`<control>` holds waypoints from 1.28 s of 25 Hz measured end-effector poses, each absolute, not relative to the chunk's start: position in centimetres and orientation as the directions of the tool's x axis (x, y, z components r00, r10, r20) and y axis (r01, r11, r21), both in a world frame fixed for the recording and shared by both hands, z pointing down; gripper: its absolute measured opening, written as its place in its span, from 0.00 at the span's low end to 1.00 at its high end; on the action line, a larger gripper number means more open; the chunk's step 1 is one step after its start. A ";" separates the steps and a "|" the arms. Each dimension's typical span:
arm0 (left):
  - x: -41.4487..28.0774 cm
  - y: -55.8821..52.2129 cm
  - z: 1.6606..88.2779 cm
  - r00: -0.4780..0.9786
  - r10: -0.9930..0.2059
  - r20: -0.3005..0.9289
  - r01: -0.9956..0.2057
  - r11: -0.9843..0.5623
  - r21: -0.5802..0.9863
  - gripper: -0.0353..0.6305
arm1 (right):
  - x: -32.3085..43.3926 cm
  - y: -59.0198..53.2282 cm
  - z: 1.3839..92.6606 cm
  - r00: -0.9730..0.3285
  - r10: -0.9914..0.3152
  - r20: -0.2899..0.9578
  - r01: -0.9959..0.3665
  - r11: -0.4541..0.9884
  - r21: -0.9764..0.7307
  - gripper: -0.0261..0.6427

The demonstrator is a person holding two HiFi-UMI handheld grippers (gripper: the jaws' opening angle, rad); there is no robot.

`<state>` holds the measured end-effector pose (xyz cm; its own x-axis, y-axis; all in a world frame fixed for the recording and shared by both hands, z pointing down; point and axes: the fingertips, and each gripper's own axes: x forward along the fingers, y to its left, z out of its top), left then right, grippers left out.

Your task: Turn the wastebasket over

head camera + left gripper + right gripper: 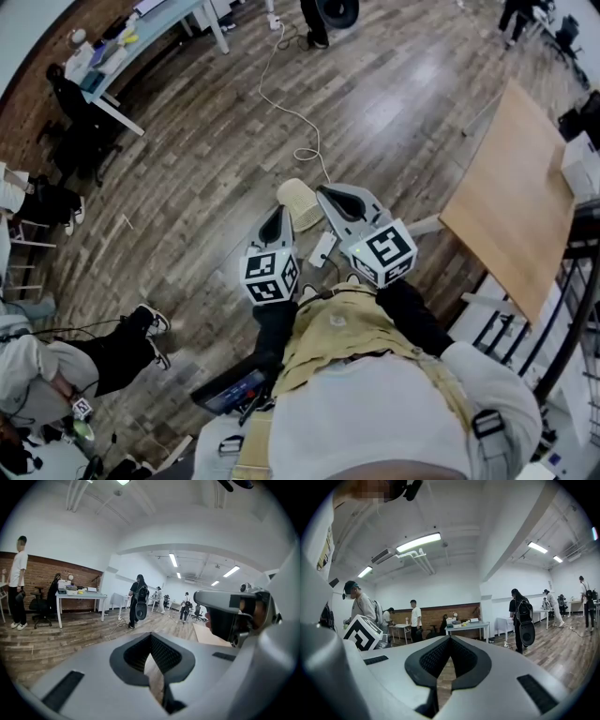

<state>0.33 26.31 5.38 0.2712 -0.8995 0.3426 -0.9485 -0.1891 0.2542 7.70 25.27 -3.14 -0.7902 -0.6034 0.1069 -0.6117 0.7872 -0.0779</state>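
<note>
Nearest in the head view is the person's beige vest [342, 328]. Two black sleeves [274, 323] reach forward from it, close together. The left tongs [276, 217] and the right tongs [328, 195] point ahead side by side, the right set a little further out. The marker cube [270, 275] on the left tongs faces up toward the camera. Just past the tips, the cream wastebasket [298, 202] sits on the wooden floor [206, 159]. Its right side is hidden behind the right tongs, and I cannot tell which way up it is. A white cable [281, 94] trails away across the boards beyond it. A wooden table [511, 202] stands to the right.

In the left gripper view, the left tongs [151, 637] tilt slightly toward the floor [70, 634]. Their jaws are closed tip to tip and hold nothing. The right tongs [225, 613] hang alongside at the right, at about the same height.

In the right gripper view, the right tongs [450, 639] are held close to level. Their jaws are pressed together and empty. The marker cube [363, 637] on the left tongs shows at the left edge, and people stand about the room behind.
</note>
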 end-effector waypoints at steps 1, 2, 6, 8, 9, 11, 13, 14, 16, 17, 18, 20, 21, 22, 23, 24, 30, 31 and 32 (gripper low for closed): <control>0.1 26.3 5.5 0.267 -0.900 0.344 -0.949 -0.184 0.256 0.06 | 7.6 25.3 -3.1 -0.790 -0.603 0.109 -0.612 0.787 -0.079 0.07; -0.1 26.4 5.5 0.264 -0.901 0.345 -0.950 -0.180 0.257 0.06 | 7.5 25.3 -3.0 -0.790 -0.603 0.109 -0.612 0.787 -0.080 0.07; -0.3 26.5 5.6 0.254 -0.903 0.347 -0.951 -0.168 0.259 0.06 | 7.3 25.3 -2.9 -0.793 -0.600 0.108 -0.608 0.790 -0.081 0.07; -0.4 26.7 5.5 0.253 -0.903 0.347 -0.951 -0.167 0.260 0.06 | 7.3 25.4 -2.9 -0.791 -0.602 0.111 -0.611 0.787 -0.084 0.07; -0.5 26.7 5.5 0.254 -0.903 0.347 -0.951 -0.167 0.260 0.06 | 7.3 25.4 -2.8 -0.789 -0.604 0.114 -0.614 0.785 -0.087 0.07; -0.7 26.8 5.5 0.254 -0.903 0.348 -0.951 -0.167 0.260 0.06 | 7.4 25.3 -2.7 -0.785 -0.608 0.120 -0.618 0.780 -0.094 0.07; -0.7 26.9 5.6 0.253 -0.902 0.351 -0.951 -0.165 0.262 0.06 | 7.4 25.3 -2.4 -0.780 -0.613 0.124 -0.624 0.775 -0.101 0.07; -0.8 26.9 5.7 0.253 -0.901 0.352 -0.951 -0.165 0.262 0.06 | 7.5 25.3 -2.3 -0.778 -0.616 0.124 -0.628 0.772 -0.102 0.07; -0.9 27.1 5.8 0.253 -0.901 0.351 -0.951 -0.165 0.263 0.06 | 7.5 25.4 -2.1 -0.775 -0.621 0.121 -0.632 0.768 -0.103 0.07; -0.9 27.3 5.9 0.254 -0.902 0.351 -0.951 -0.165 0.263 0.06 | 7.5 25.6 -2.0 -0.774 -0.622 0.121 -0.633 0.767 -0.104 0.07; -1.0 27.4 5.9 0.254 -0.902 0.350 -0.950 -0.165 0.264 0.06 | 7.6 25.7 -1.9 -0.773 -0.623 0.122 -0.634 0.766 -0.105 0.07; -1.0 27.8 5.9 0.254 -0.902 0.349 -0.950 -0.165 0.264 0.06 | 7.6 26.0 -1.9 -0.771 -0.625 0.122 -0.636 0.764 -0.106 0.07; -1.1 27.9 5.9 0.253 -0.902 0.349 -0.950 -0.165 0.264 0.06 | 7.6 26.1 -2.0 -0.771 -0.626 0.120 -0.637 0.764 -0.105 0.07; -1.2 28.0 5.8 0.252 -0.903 0.349 -0.950 -0.163 0.265 0.06 | 7.5 26.2 -2.2 -0.771 -0.627 0.117 -0.637 0.764 -0.104 0.07; -1.4 28.0 5.8 0.252 -0.903 0.348 -0.950 -0.162 0.265 0.06 | 7.3 26.3 -2.3 -0.771 -0.627 0.113 -0.637 0.764 -0.101 0.07; -1.6 28.1 5.7 0.250 -0.904 0.347 -0.951 -0.162 0.265 0.06 | 7.1 26.3 -2.4 -0.771 -0.627 0.109 -0.637 0.765 -0.099 0.07; -2.6 28.6 5.5 0.247 -0.908 0.337 -0.951 -0.161 0.264 0.06 | 6.2 27.0 -2.6 -0.774 -0.627 0.093 -0.633 0.769 -0.091 0.07; -2.6 28.6 5.6 0.249 -0.908 0.337 -0.950 -0.161 0.266 0.06 | 6.0 27.1 -2.7 -0.775 -0.625 0.089 -0.631 0.770 -0.089 0.07; -2.7 28.7 5.7 0.250 -0.907 0.338 -0.950 -0.162 0.268 0.06 | 5.9 27.2 -2.7 -0.777 -0.624 0.085 -0.630 0.772 -0.087 0.07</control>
<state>-2.70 28.72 5.65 0.2500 -0.9074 0.3379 -0.9496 -0.1617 0.2684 5.86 27.19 -2.71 -0.7766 -0.6242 0.0853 -0.6299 0.7718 -0.0875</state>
